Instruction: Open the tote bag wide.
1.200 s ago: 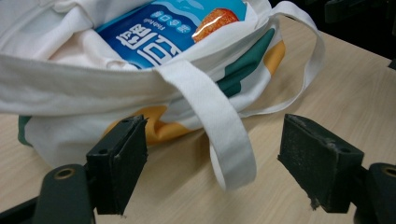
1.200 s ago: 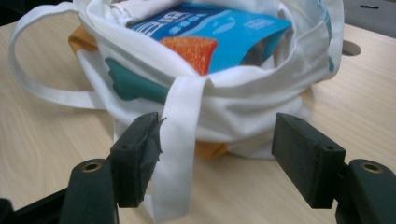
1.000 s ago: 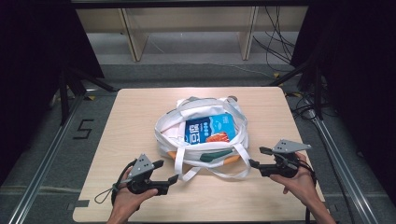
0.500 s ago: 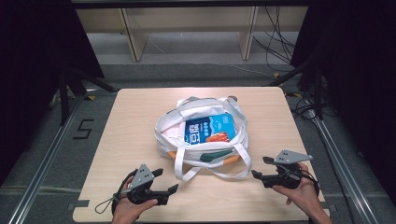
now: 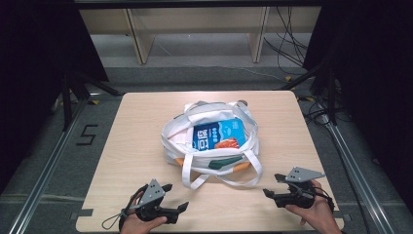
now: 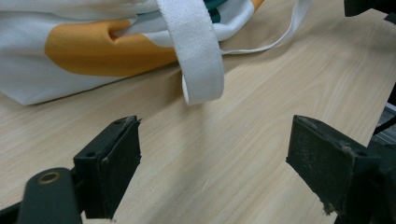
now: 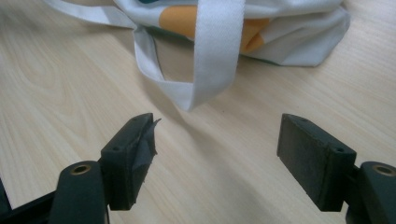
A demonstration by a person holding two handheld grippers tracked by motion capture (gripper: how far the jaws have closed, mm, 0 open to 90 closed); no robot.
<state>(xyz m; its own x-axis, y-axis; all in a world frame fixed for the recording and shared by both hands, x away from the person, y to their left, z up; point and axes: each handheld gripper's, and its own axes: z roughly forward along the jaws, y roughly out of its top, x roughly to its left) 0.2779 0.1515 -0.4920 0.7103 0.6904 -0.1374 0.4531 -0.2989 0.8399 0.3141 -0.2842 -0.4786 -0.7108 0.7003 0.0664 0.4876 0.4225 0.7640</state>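
High view first: nearest you, at about 7 o'clock on the table, your left gripper sits low with its jaws spread and nothing between them. They have just been opening further. At about 5 o'clock your right gripper is likewise released and empty, having also just widened. Both stand apart from the tote bag, which lies at the table's centre.

Left gripper view puts a white strap just ahead of your open pads, lying on the wood, not touched. Right gripper view shows the other strap loop the same way, near and free.

Judging by that, packing looks done: a blue packet already lies in the bag's mouth, and you've let go of the handles. What may be left is gathering or lifting the straps, if anything.

Farther in, the bag's folds hide whatever lies under the packet, and its print is too small to read. Beyond the table, the shelving is cut off at 12 o'clock.
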